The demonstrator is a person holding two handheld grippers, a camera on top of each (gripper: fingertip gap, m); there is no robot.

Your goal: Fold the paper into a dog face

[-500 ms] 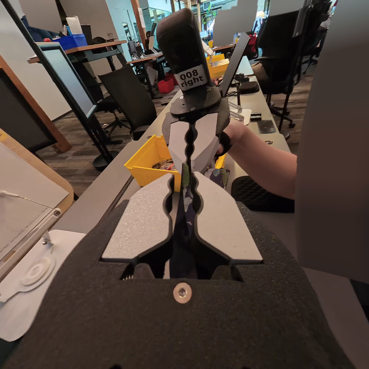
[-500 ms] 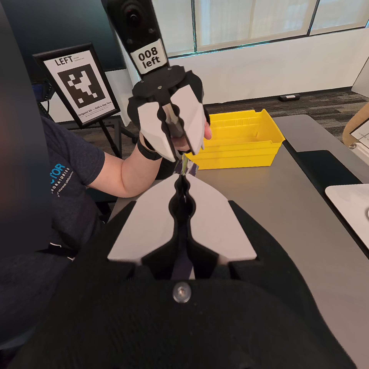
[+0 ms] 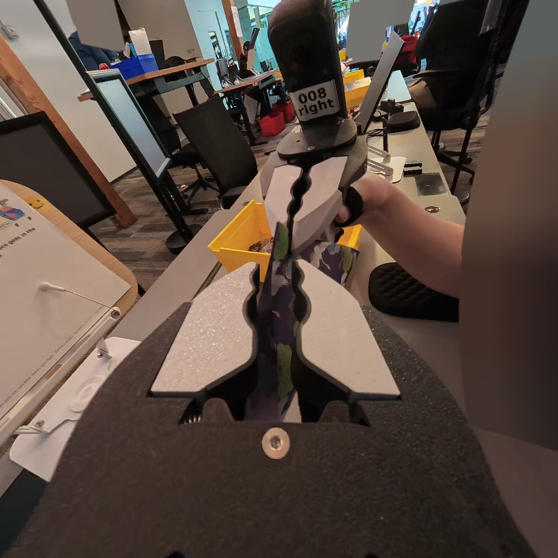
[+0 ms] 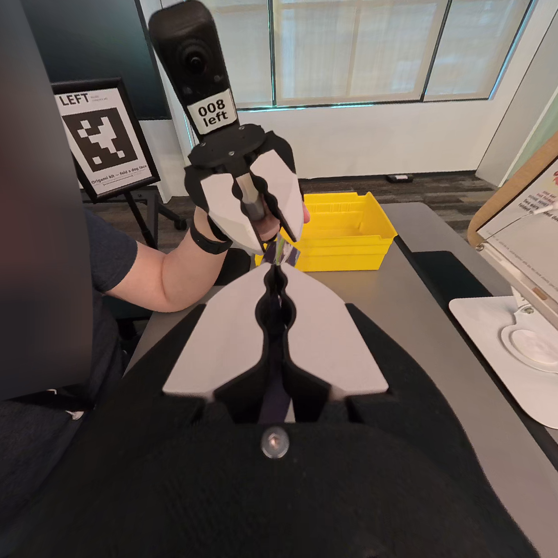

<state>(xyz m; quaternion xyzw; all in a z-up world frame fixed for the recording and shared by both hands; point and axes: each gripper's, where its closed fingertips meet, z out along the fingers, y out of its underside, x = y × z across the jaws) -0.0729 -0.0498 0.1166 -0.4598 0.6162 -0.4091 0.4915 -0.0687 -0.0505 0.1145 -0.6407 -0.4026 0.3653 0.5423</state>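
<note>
— Grey desk (image 4: pixel 377 302) is seen under both tools, with a yellow bin (image 4: pixel 341 238) at its far edge and office chairs behind. Where is the paper (image 3: pixel 279 308) held?

— It is held in the air above the desk, edge-on, between the two tools. The right gripper (image 3: pixel 290 241) is closed on its far end; the left gripper (image 3: pixel 275 271) stands slightly parted around the near end, so a firm pinch there cannot be confirmed.

— Which step is judged to be in hand?

— A crease is probably being pressed or a flap being set, mid-fold; no dog face can be made out yet.

— What is called for next?

— The sheet should be kept taut while one end is released and regripped for the following fold.
</note>
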